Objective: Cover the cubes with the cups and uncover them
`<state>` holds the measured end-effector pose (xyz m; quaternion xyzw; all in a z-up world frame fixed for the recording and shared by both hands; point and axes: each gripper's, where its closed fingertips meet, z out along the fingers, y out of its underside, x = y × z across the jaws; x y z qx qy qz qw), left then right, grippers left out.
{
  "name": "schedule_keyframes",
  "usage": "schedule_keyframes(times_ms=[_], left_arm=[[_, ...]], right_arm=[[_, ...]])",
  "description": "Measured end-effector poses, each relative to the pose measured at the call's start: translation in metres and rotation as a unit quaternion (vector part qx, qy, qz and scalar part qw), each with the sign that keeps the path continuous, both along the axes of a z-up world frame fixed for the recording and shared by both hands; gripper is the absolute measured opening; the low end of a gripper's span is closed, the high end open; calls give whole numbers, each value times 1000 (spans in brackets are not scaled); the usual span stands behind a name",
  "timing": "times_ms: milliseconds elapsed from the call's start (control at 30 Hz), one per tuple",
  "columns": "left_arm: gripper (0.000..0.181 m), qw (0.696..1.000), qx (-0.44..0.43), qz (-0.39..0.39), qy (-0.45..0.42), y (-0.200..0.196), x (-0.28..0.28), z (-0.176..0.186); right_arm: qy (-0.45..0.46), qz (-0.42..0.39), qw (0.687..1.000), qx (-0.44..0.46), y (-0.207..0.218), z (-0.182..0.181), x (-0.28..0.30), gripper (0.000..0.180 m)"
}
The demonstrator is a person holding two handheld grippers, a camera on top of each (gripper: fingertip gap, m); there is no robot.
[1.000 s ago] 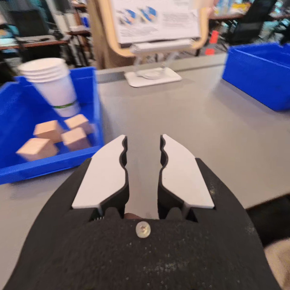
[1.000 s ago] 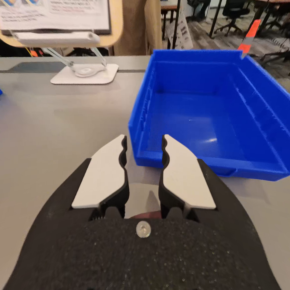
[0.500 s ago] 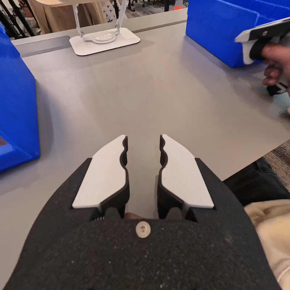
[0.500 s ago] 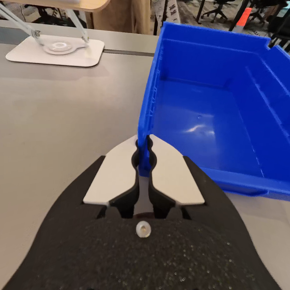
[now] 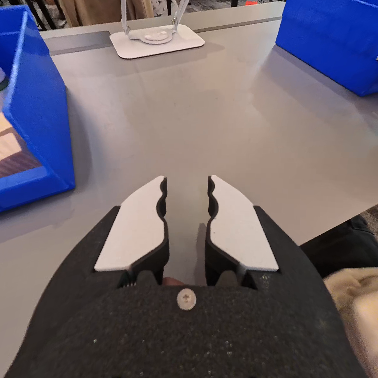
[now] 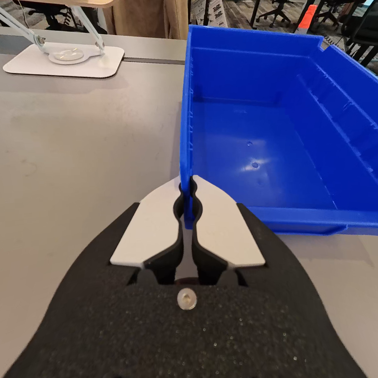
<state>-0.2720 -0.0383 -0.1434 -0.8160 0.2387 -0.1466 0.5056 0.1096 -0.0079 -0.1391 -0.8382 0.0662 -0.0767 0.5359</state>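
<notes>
Right claw pinching empty blue bin's left wall, left claw spread, holding nothing, pale cubes in left bin

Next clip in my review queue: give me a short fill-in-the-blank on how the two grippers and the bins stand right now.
1. The right gripper is shut on the near-left wall of the ____ bin.
2. The inside of that bin holds ____.
3. The left gripper hovers above the grey table with its jaws ____.
4. In the left wrist view, the left bin shows pale ____ blocks at the picture's edge.

Missing words: blue; nothing; open; wooden
</notes>
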Motion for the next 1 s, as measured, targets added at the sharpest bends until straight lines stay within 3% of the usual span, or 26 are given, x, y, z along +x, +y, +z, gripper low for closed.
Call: schedule_keyframes(times_ms=[200,300,400,500,633,700,800,1000], left_arm=[[39,997,34,60,17,17,-26,5],[40,986,98,122,50,35,-54,23],[44,973,138,170,70,52,-78,43],[50,965,151,199,77,72,-95,54],[56,974,90,195,73,107,-96,34],[46,980,49,186,44,118,-90,25],[5,974,28,223,21,126,-95,22],[5,962,25,273,4,120,-97,22]], right_arm=[[3,4,1000,4,-2,1,3,2],[-25,2,1000,17,-14,11,1,29],[-61,12,996,70,-36,38,-17,36],[-62,90,987,114,-47,58,-70,32],[-60,196,975,87,-43,46,-127,30],[-41,206,975,75,-40,39,-133,29],[15,216,973,77,-41,35,-141,28],[50,225,971,60,-39,23,-145,27]])
